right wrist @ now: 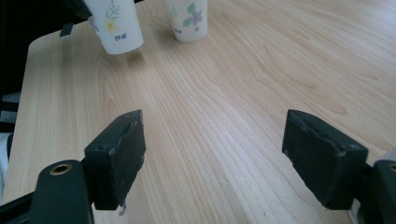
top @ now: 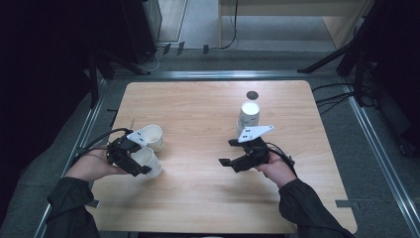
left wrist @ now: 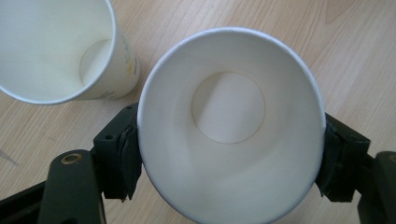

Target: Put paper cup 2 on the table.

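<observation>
light wooden bench (top: pixel 198 109) on a grey floor, dark room around. near the bench's left edge, left claw (top: pixel 130 157) closed on a white paper cup (left wrist: pixel 231 126), rim squeezed oval between its jaws; second paper cup (top: pixel 151 137) just beside. right claw (right wrist: pixel 212 154) wide open, holding nothing. third cup (top: pixel 248 117) upright towards the far edge. floral prints seen from the right gripper view.

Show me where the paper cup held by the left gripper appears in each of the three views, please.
High view: the held paper cup is at lower left, near the table's left edge.
Left gripper view: it is in the centre, seen from above, clamped between the black jaws.
Right gripper view: it is at the top left, seen from the side, with a yellow flower print.
Shared landmark: the second paper cup beside it.
</observation>
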A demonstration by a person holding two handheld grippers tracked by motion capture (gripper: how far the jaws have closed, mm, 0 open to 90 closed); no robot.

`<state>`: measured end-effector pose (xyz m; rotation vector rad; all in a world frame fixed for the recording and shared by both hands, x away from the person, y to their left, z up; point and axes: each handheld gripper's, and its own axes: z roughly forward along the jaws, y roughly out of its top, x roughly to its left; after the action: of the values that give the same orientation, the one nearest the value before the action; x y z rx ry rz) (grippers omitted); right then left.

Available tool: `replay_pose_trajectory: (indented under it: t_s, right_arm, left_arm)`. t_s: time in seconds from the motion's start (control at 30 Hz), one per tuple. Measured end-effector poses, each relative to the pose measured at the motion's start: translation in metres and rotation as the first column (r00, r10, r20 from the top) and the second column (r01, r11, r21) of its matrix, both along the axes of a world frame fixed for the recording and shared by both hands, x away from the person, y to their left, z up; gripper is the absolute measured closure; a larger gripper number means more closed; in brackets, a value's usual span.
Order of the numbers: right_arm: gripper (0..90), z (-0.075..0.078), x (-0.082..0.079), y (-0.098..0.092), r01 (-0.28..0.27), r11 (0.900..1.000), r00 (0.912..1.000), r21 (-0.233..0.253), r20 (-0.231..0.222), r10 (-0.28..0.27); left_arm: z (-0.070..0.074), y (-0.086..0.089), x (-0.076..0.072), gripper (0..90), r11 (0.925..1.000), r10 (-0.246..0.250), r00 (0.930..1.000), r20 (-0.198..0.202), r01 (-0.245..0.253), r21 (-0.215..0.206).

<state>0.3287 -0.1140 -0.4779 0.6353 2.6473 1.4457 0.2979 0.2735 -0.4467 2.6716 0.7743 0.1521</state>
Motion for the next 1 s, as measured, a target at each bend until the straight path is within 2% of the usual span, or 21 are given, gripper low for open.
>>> replay_pose_trajectory:
  t_s: [0.07,0.2,0.27,0.47,0.77,1.0]
  right_arm:
    - [21.7,0.0,0.0,0.0,0.001,1.0,1.0,-0.003,0.001,-0.001]
    - [21.6,0.0,0.0,-0.001,0.002,1.0,1.0,-0.005,0.001,-0.002]
    - [21.6,0.0,-0.001,-0.002,0.005,1.0,1.0,-0.007,0.001,-0.005]
    - [21.6,0.0,-0.002,-0.003,0.013,1.0,0.9999,-0.011,0.002,-0.013]
    - [21.6,-0.001,-0.003,-0.005,0.021,1.0,0.9998,-0.011,0.001,-0.021]
    - [21.6,-0.001,-0.003,-0.007,0.022,1.0,0.9998,-0.006,-0.001,-0.022]
  left_arm:
    - [-0.001,0.001,0.001,23.5,1.0,-0.004,1.0,-0.002,0.004,0.004]
    - [-0.006,0.001,0.003,23.3,0.9988,-0.011,0.9999,-0.002,0.011,0.047]
    - [-0.01,0.001,0.004,23.3,0.9969,-0.019,0.9998,-0.003,0.019,0.076]
    - [-0.017,0.0,0.006,22.8,0.9917,-0.051,0.9986,0.013,0.049,0.119]
    - [-0.021,-0.001,0.01,20.7,0.9931,-0.024,0.9997,0.004,0.023,0.115]
    - [-0.022,-0.003,0.011,19.5,0.9942,-0.028,0.9995,-0.013,0.029,0.104]
